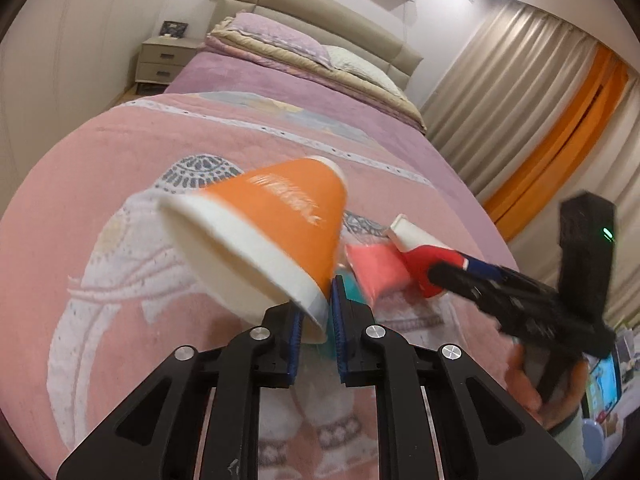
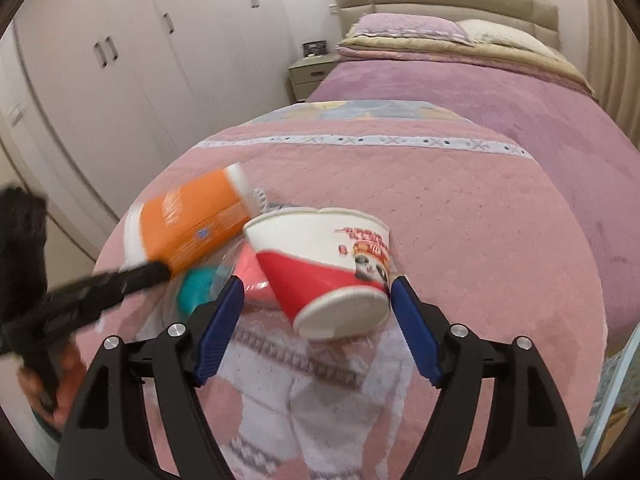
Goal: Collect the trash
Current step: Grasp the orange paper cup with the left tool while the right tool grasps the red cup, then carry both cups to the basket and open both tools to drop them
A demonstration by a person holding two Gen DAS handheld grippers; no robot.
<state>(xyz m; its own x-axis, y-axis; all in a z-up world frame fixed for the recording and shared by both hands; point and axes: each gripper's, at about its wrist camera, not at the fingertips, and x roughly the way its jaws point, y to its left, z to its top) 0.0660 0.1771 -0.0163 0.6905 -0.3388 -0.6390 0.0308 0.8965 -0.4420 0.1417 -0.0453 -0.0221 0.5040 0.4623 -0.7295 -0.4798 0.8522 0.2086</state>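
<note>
My left gripper (image 1: 316, 312) is shut on the rim of an orange paper cup (image 1: 272, 232) and holds it tilted above the bed; the cup also shows in the right wrist view (image 2: 188, 228). A red and white paper cup (image 2: 332, 268) lies on its side between the wide-open fingers of my right gripper (image 2: 316, 312), which do not touch it. In the left wrist view that cup (image 1: 420, 256) sits at the tip of the right gripper (image 1: 440, 276). A clear plastic bag with pink (image 2: 252, 276) and teal (image 2: 196, 288) contents lies on the blanket beside the cups.
The cups are over a pink patterned blanket (image 2: 480, 240) on a bed with purple sheets (image 1: 304, 92) and pillows (image 1: 280, 40). A nightstand (image 1: 164, 60) and white wardrobes (image 2: 120, 60) stand to the left, curtains (image 1: 540, 80) to the right.
</note>
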